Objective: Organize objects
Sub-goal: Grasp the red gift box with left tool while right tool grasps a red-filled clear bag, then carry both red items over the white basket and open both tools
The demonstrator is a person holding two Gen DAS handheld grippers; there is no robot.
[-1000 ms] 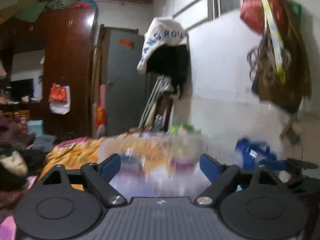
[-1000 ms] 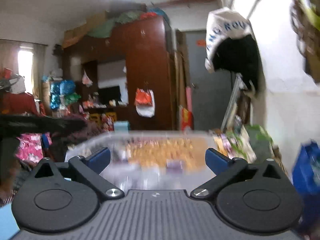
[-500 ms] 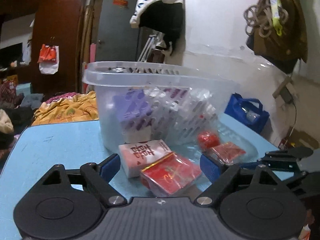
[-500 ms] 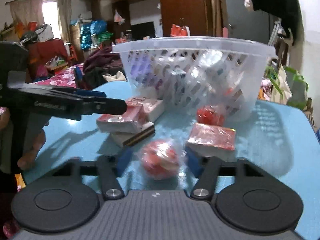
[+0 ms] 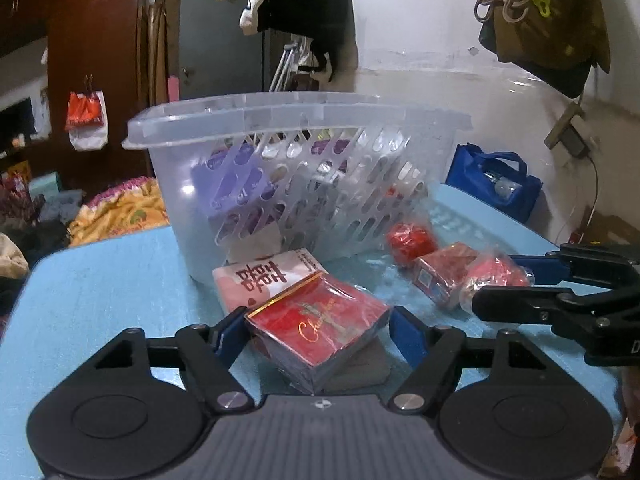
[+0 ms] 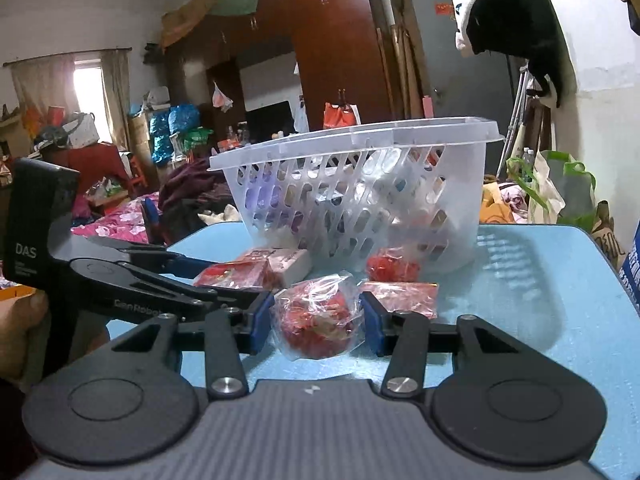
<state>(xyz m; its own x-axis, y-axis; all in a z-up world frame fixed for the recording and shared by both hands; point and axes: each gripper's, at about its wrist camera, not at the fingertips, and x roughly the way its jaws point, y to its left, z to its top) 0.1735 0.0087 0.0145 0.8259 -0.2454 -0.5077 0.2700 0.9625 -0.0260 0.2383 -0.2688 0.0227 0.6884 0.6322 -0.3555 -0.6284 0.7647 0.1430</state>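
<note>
Two hand-held grippers work low over a pale blue table (image 5: 92,280), both having dropped from a view of the room down to the loose items in the past second. A clear slotted plastic basket (image 5: 296,120) stands at the far side of the table, already holding a purple pack and other goods.

The left gripper (image 5: 316,330) straddles a red cellophane-wrapped box (image 5: 320,324) lying on a dark flat pack. Its jaws are closing; the left pad is at the box's corner while the right shows a sliver of gap, so it does not yet grip.

The right gripper (image 6: 316,320), wide open a second ago, has clamped its blue pads on a red ball in crinkled clear wrap (image 6: 318,322). Whether the pads bite the ball or only its wrap is hard to judge.

Just beyond lie a pink-and-white box (image 5: 264,278), a second red ball (image 6: 392,266) and a flat red packet (image 6: 400,296), near the basket's front wall. Both hands seem set to lift into the basket.
</note>
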